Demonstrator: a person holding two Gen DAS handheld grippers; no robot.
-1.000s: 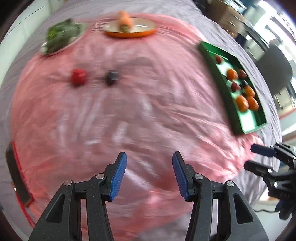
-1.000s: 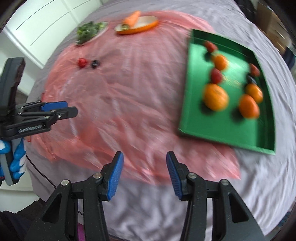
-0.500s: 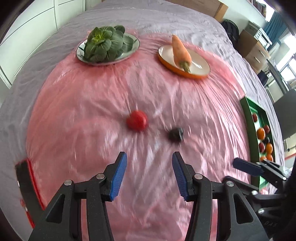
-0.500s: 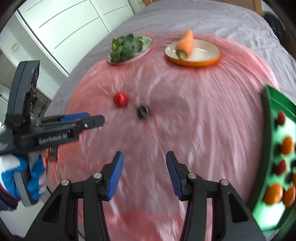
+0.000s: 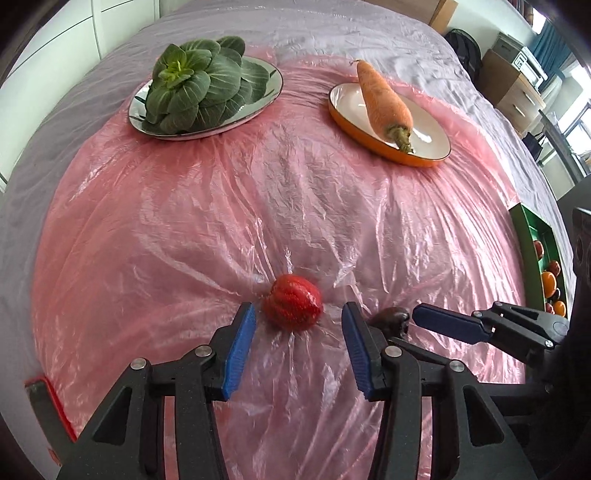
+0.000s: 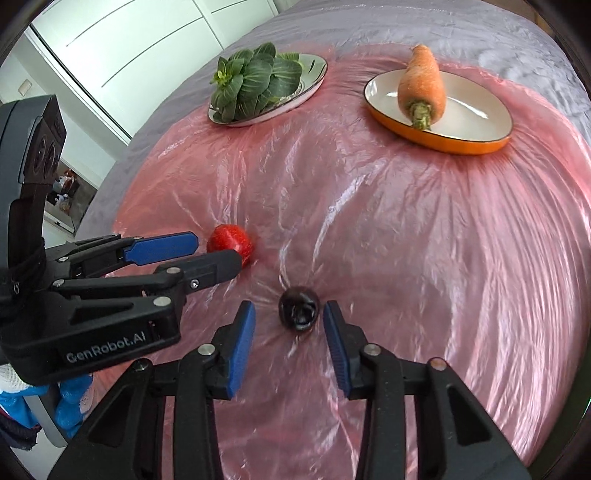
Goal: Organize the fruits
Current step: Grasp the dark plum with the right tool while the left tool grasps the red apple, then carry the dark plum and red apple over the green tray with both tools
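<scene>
A red strawberry lies on the pink plastic sheet. My left gripper points down at it with a pad on each side. Its jaws are closing, and a gap still shows on both sides. Just right of the strawberry sits a small dark fruit, half hidden behind my finger in the left wrist view. My right gripper straddles this fruit; its jaws are closing too, with the pads near it but not pressing. A green tray holding several fruits shows at the far right edge.
At the far side stand a silver plate with leafy greens and an orange-rimmed plate with a carrot. The sheet covers a grey cloth. A gloved hand holds the left gripper.
Both grippers swept left from the tray side and came down over the two loose fruits. Each now has a fruit between its pads, and the right jaws have narrowed.
</scene>
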